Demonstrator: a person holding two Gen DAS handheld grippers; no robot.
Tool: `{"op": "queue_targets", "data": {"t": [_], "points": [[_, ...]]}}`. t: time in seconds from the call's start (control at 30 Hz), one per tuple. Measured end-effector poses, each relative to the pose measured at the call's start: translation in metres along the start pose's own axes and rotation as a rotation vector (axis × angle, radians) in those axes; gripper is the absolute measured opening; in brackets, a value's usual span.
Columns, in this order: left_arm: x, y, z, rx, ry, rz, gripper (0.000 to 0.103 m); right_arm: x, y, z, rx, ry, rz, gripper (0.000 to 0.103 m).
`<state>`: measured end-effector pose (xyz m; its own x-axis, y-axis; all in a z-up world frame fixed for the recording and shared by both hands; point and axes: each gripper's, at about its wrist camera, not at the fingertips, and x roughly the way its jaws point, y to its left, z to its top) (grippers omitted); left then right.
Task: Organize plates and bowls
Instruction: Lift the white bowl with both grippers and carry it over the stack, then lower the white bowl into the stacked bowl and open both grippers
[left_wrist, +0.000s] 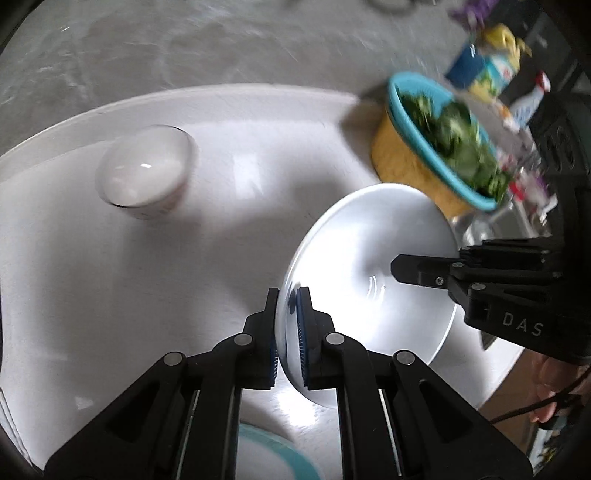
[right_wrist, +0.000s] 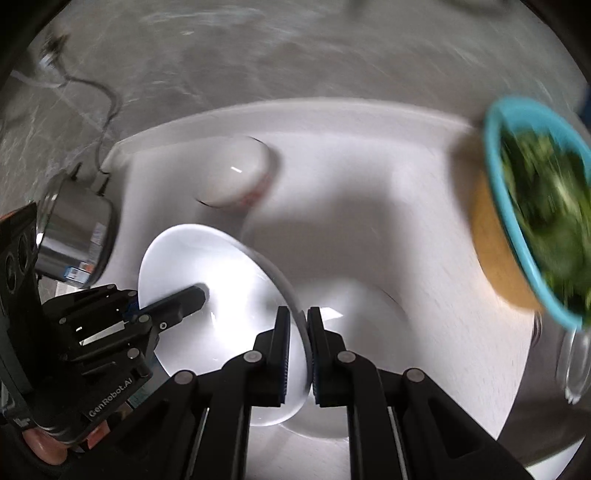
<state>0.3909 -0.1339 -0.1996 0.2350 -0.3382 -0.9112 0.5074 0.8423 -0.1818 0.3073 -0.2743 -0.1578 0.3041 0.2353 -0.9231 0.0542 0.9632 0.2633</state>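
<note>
Both views blurred. White bowl (left_wrist: 369, 273) held in the air over the white table (left_wrist: 221, 240), pinched at opposite rims by both grippers. Left gripper (left_wrist: 287, 332): jaws clamped on the bowl's rim at 6 o'clock in the left wrist view, wall between the blue pads. Right gripper (right_wrist: 298, 354): jaws clamped on the opposite rim, 6 o'clock in the right wrist view.

Second white bowl (left_wrist: 146, 171) sits on the table at 10 o'clock from the held bowl. Teal-rimmed bowl of greens (left_wrist: 439, 144) at 2 o'clock, just beside it. Steel pot (right_wrist: 74, 236) at 9 o'clock in the right view
</note>
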Motion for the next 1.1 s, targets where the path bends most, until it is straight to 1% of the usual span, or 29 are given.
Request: {"op": "queue_targets", "data": {"t": [0.1, 0.2, 0.33, 0.43, 0.57, 0.6, 0.67, 0.77, 0.8, 0.83, 0.9, 0.93, 0.97, 1.03, 1.1], "points": [[0.023, -0.021, -0.006, 0.014, 0.030, 0.030, 0.010, 0.012, -0.026, -0.012, 0.027, 0.017, -0.007, 0.012], [0.040, -0.032, -0.011, 0.022, 0.054, 0.058, 0.010, 0.025, -0.041, -0.017, 0.037, 0.038, -0.003, 0.012], [0.056, -0.037, -0.020, 0.028, 0.066, 0.108, 0.012, 0.043, -0.044, -0.022, 0.017, 0.068, -0.018, 0.012], [0.058, -0.027, -0.027, 0.019, 0.072, 0.133, 0.014, 0.052, -0.041, -0.025, -0.008, 0.083, -0.028, 0.011], [0.063, -0.028, -0.032, 0.016, 0.060, 0.140, 0.015, 0.059, -0.034, -0.024, -0.045, 0.084, -0.070, 0.012], [0.069, -0.025, -0.024, 0.013, 0.058, 0.141, 0.015, 0.059, -0.035, -0.022, -0.041, 0.085, -0.069, 0.012], [0.074, -0.025, -0.023, 0.014, 0.051, 0.139, 0.017, 0.059, -0.033, -0.023, -0.048, 0.082, -0.081, 0.012], [0.076, -0.018, -0.019, -0.003, 0.038, 0.111, 0.017, 0.060, -0.030, -0.025, -0.063, 0.074, -0.104, 0.013], [0.070, -0.015, -0.019, -0.016, 0.023, 0.096, 0.017, 0.060, -0.030, -0.025, -0.063, 0.072, -0.106, 0.013], [0.065, -0.011, -0.019, -0.023, 0.008, 0.083, 0.019, 0.060, -0.030, -0.025, -0.062, 0.071, -0.107, 0.013], [0.056, -0.008, -0.017, -0.030, -0.030, 0.056, 0.030, 0.061, -0.028, -0.028, -0.062, 0.067, -0.121, 0.013], [0.052, -0.007, -0.017, -0.031, -0.044, 0.037, 0.042, 0.060, -0.028, -0.032, -0.059, 0.068, -0.125, 0.012], [0.047, -0.006, -0.018, -0.030, -0.059, 0.011, 0.051, 0.062, -0.029, -0.033, -0.050, 0.069, -0.110, 0.014], [0.038, -0.005, -0.019, -0.019, -0.090, 0.007, 0.053, 0.065, -0.028, -0.036, -0.040, 0.070, -0.108, 0.014], [0.029, 0.002, -0.019, -0.035, -0.108, -0.013, 0.053, 0.065, -0.026, -0.037, -0.045, 0.060, -0.121, 0.014]]}}
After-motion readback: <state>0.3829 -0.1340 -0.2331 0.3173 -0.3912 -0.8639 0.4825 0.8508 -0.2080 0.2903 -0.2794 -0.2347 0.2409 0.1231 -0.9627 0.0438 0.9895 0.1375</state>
